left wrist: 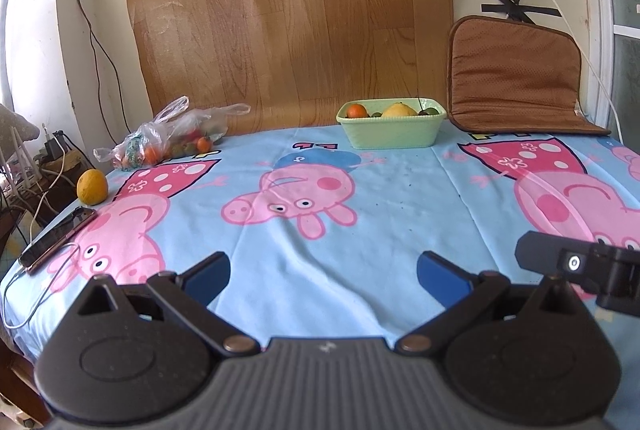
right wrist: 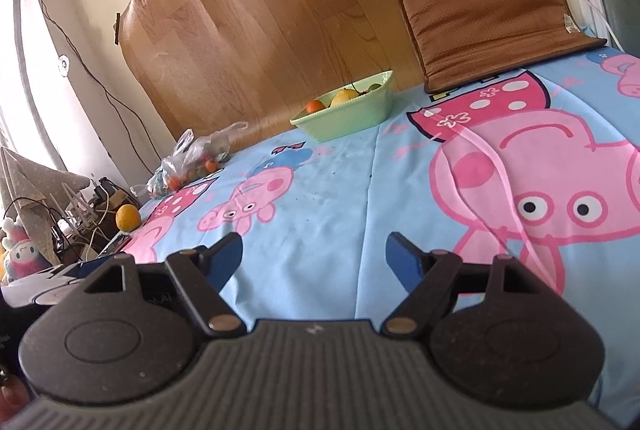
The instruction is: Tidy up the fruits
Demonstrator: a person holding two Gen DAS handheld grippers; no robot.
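A light green basket [left wrist: 392, 134] stands at the table's far edge with an orange fruit [left wrist: 357, 110], a yellow fruit [left wrist: 399, 109] and a small green one inside; it also shows in the right wrist view [right wrist: 348, 112]. A clear plastic bag [left wrist: 172, 140] of small fruits lies at the far left, and shows in the right wrist view [right wrist: 192, 162]. A loose orange [left wrist: 92, 186] sits near the left edge, and shows in the right wrist view [right wrist: 128, 217]. My left gripper [left wrist: 323, 272] is open and empty above the near cloth. My right gripper [right wrist: 314, 256] is open and empty, far from the fruit.
A phone [left wrist: 60, 240] with a white cable lies at the left edge. A brown cushion [left wrist: 516, 74] leans on the wall at the far right. A wood-pattern sheet [left wrist: 292, 18] covers the wall. The other gripper's black body [left wrist: 588, 266] shows at the right.
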